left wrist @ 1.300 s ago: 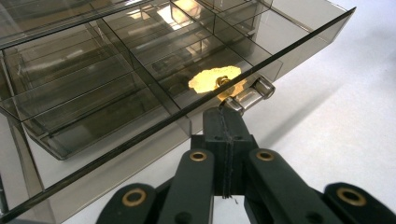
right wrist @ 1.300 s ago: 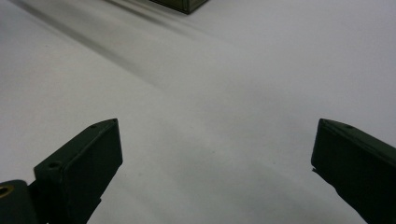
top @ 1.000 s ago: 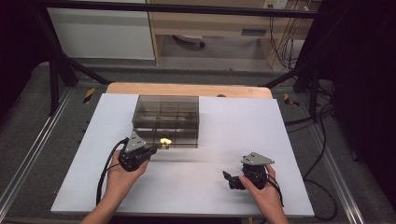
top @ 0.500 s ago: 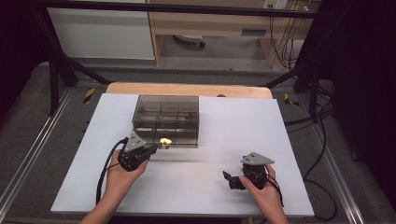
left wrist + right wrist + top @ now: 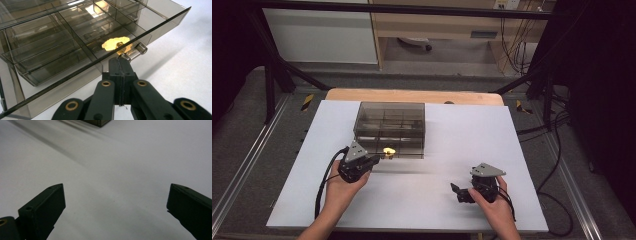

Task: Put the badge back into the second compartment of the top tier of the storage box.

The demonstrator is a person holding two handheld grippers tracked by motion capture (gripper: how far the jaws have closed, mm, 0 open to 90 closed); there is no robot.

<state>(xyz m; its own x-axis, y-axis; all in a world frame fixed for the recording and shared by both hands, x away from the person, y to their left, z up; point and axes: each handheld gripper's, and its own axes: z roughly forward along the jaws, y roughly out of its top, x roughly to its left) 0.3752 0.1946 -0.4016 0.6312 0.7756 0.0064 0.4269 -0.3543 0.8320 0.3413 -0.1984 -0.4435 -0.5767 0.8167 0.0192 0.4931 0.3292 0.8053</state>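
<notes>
A smoky clear compartment box (image 5: 390,127) stands at the middle back of the white table (image 5: 452,145). On its front edge there is a silver latch (image 5: 136,51) beside a yellow piece (image 5: 115,43), and the yellow piece (image 5: 388,150) is also in the high view. My left gripper (image 5: 379,159) points at that front edge. Its jaws are shut, and the left gripper's tips (image 5: 120,59) pinch the near end of the latch. My right gripper (image 5: 459,192) rests low at the front right. In the right gripper view the right gripper (image 5: 115,202) stands wide open over bare table.
The box's lid edge (image 5: 100,60) runs across the left gripper view above several empty compartments. A wooden strip (image 5: 412,95) borders the table's far side. Black frame bars and cables surround the table. White surface lies between the two hands.
</notes>
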